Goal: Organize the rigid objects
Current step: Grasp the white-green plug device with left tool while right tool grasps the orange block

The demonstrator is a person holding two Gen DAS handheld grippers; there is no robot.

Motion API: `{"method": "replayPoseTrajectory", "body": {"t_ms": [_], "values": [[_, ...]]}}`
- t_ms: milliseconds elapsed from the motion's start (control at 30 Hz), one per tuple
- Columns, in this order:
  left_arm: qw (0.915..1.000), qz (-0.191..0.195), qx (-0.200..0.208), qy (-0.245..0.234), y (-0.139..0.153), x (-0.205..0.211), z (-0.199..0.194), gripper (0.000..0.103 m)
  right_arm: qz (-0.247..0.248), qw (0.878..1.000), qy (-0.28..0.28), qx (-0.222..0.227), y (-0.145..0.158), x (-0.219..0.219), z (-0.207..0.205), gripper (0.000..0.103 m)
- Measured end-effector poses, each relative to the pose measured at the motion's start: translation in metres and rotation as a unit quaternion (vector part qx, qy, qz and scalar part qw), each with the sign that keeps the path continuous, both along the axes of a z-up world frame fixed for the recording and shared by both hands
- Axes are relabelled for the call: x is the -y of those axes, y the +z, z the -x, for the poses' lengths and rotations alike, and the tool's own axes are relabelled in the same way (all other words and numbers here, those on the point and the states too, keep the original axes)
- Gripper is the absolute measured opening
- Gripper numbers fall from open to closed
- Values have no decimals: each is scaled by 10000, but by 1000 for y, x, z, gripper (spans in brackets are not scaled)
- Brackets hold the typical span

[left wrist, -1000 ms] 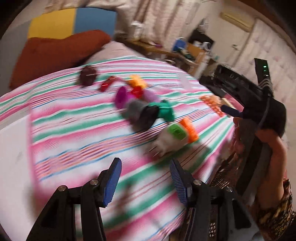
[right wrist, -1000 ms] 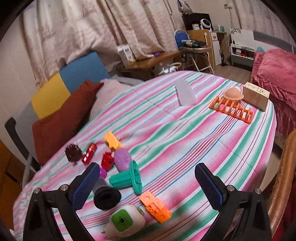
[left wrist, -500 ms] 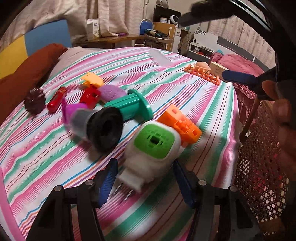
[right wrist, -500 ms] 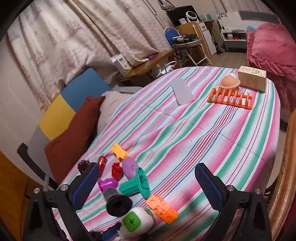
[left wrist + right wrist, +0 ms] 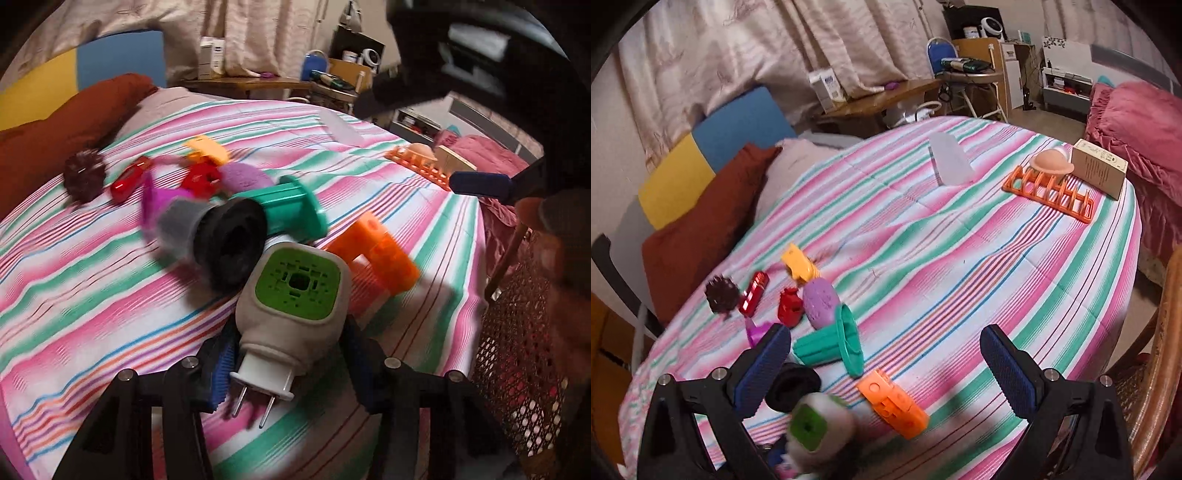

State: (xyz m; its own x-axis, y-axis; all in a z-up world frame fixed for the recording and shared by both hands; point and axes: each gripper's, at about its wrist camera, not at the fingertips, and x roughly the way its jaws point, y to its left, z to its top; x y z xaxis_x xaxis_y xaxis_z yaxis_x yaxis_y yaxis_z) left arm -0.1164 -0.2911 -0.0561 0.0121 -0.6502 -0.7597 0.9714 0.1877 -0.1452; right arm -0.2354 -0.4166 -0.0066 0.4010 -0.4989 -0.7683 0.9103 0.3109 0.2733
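The left tongs [image 5: 290, 363] clenched a white plug-in device [image 5: 293, 306] with a green face, prongs toward the camera, above the striped table [image 5: 74, 295]. At two o'clock lay an orange block [image 5: 373, 251]. The right tongs [image 5: 886, 369] hung released, empty.

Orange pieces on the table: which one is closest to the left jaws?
The orange block, right beside the white plug between the jaws. The orange rack sits across the table.

I see pale patterned curtains [image 5: 768, 48] behind striped bedspread [image 5: 960, 251]; wooden desk [image 5: 886, 98] beneath curtains; pink bedding [image 5: 1137, 118] right of bedspread.
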Motion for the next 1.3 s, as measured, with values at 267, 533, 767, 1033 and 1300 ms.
{"method": "replayPoseTrajectory", "body": {"t_ms": [267,533,767,1033,1300], "values": [[9969,-30,267,743,0,-59,-24,53,-83,9994,231,-260,-7,-5,-12,103],[9914,26,337,1264,-1,-98,-38,52,-323,9972,275,-613,-16,-6,-18,91],[9897,134,240,1402,2,-117,-44,52,-694,9899,398,-1173,-36,-1,-27,85],[9898,301,271,1363,7,-129,-40,52,-983,9813,568,-1554,-55,3,-36,73],[9883,461,197,1442,16,-143,-41,52,-968,9758,709,-1825,-64,2,-44,43]]}}
